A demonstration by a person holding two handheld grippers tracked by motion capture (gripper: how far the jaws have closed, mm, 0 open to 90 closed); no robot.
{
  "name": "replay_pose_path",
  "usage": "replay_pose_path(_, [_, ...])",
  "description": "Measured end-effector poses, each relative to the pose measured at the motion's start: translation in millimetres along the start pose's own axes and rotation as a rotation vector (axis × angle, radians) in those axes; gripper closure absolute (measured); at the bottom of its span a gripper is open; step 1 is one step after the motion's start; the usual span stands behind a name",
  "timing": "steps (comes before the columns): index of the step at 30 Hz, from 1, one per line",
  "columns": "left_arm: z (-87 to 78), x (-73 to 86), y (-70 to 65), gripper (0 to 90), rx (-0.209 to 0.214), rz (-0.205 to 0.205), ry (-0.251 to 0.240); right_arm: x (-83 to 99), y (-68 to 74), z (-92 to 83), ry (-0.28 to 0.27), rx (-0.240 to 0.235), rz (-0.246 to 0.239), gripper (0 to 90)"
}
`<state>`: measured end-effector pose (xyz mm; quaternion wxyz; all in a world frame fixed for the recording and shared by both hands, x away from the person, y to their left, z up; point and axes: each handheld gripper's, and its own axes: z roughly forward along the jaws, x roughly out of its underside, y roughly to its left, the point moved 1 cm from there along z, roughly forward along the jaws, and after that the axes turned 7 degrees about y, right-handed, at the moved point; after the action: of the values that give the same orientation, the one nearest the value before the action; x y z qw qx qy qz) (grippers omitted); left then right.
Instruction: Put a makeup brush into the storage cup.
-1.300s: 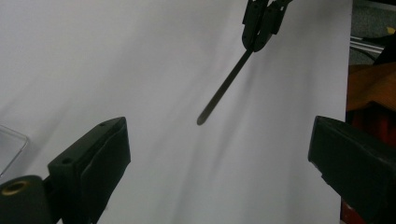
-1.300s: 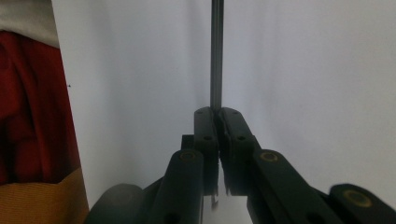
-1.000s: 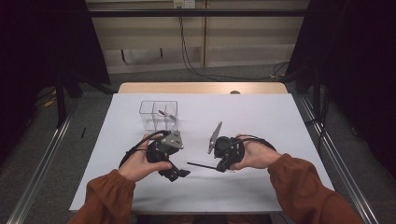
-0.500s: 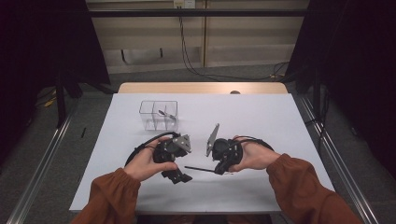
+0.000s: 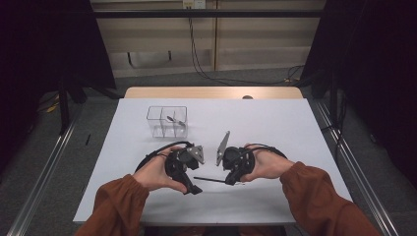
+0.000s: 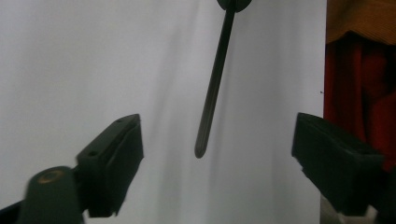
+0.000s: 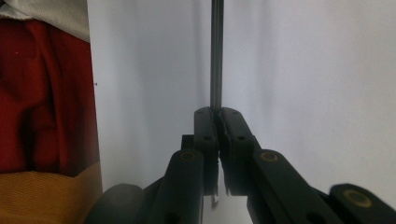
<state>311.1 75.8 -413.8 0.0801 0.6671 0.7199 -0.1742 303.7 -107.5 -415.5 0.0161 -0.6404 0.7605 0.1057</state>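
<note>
Black utensil handle (image 6: 212,88) clamped in right gripper (image 7: 217,114) — handover step; left gripper (image 6: 215,154) jaws apart, just been closing around its free end. Next: pinch firmly.

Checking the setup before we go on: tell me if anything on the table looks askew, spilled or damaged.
Nothing stands out. The clear container stands upright on the white table, and the right gripper holds a thin dark rod level above it.
</note>
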Motion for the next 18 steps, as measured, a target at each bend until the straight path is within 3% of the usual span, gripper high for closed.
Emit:
replay_pose_path(6, [0.1, -1.2, 3.5, 43.1, -0.011, 0.006, 0.012, -0.5, 0.9, 0.0, -0.002, -0.006, -0.004, 86.8])
replay_pose_path(10, [0.4, -1.2, 5.3, 54.7, 0.009, -0.011, 0.004, -1.0, 1.6, 0.2, -0.002, -0.004, -0.009, 86.8])
replay_pose_path(18, [4.9, -4.7, 6.6, 62.2, -0.009, -0.006, 0.014, -2.3, 2.8, 0.5, -0.015, -0.001, -0.022, 86.8])
